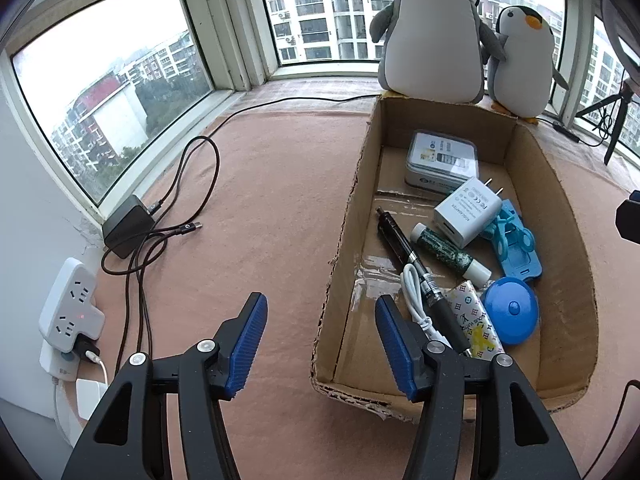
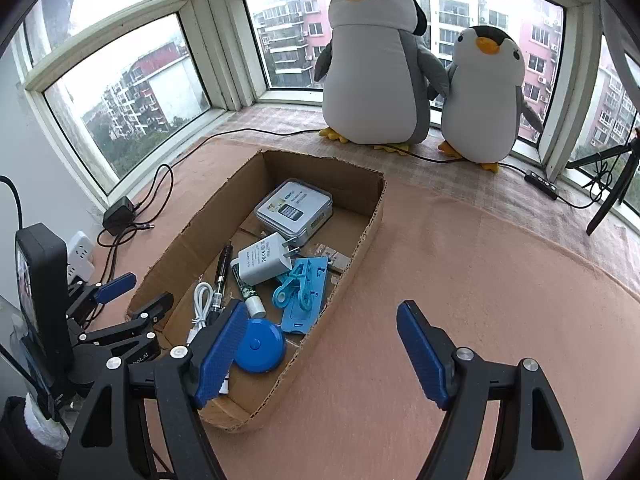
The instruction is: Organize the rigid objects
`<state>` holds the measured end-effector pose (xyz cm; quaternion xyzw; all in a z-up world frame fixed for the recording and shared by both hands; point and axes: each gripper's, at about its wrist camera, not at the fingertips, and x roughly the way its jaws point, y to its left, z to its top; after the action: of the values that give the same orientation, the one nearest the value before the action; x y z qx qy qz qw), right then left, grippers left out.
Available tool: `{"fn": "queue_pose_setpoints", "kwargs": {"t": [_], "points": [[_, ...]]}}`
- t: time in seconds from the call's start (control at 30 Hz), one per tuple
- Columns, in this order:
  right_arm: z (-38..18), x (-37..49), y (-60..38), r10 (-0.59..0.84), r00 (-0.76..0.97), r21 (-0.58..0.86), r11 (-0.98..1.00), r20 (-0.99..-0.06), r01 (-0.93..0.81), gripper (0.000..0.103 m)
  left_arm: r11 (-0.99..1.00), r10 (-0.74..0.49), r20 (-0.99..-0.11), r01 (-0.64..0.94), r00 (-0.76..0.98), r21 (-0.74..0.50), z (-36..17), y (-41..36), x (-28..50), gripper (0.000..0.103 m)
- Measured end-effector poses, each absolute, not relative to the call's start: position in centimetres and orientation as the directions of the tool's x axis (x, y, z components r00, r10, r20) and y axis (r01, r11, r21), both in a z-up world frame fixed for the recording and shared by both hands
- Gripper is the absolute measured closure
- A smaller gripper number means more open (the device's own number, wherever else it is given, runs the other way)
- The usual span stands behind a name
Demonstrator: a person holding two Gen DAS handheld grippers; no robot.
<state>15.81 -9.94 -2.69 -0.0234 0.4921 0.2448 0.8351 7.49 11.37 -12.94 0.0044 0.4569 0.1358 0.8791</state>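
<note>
Blue ribbed pads of the left tool (image 1: pixel 320 344) fill the bottom of its own view, standing apart with nothing between them, the right-hand pad hanging over the near corner of the cardboard box (image 1: pixel 344 240) and the other over the pink cloth (image 1: pixel 260 184) outside it. Far left on that cloth, a white power strip (image 1: pixel 70 308) and a black charger (image 1: pixel 128 226) trail dark cables. Moving right, the box holds the task's things in a loose heap: a coiled white cable (image 1: pixel 416 300), a black pen (image 1: pixel 408 252), a green patterned tube (image 1: pixel 444 254), a patterned lighter-like stick (image 1: pixel 476 320) whose nature I cannot quite make out, a white plug adapter (image 1: pixel 468 210), a silver tin (image 1: pixel 442 162), a blue clip toy on its card (image 1: pixel 516 240) and a round blue disc (image 1: pixel 510 310). Further right, the right tool (image 2: pixel 320 356) also stands wide and empty, one pad over the box's near end, the other above bare cloth. Everything rigid looks to be inside already, so the sorting appears close to done. The risk from here is a pad catching the box's torn wall as a tool lifts away, which could drag or tip the box; a low pass could also snag the white cable and pull the pen out with it. Two plush penguins (image 2: pixel 376 60) sit well clear by the window.
</note>
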Motion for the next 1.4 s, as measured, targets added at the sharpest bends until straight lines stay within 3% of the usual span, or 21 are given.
{"fn": "queue_pose_setpoints", "kwargs": {"t": [0.8,1.1,1.4], "points": [[6.8,8.2,-16.3,0.383,0.573,0.202,0.913,-0.725,-0.356,0.022,0.997,0.075,-0.647,-0.066,0.759,0.038,0.8,4.0,1.0,0.016],[8.2,6.1,-16.9,0.361,0.622,0.174,0.923,-0.694,-0.342,0.016,0.998,0.064,-0.627,-0.056,0.777,0.033,2.6,3.0,-0.8,0.005],[7.4,5.5,-17.6,0.322,0.636,0.164,0.941,-0.701,-0.297,0.012,0.996,0.084,-0.652,-0.080,0.753,0.036,1.6,3.1,-0.8,0.001]]}}
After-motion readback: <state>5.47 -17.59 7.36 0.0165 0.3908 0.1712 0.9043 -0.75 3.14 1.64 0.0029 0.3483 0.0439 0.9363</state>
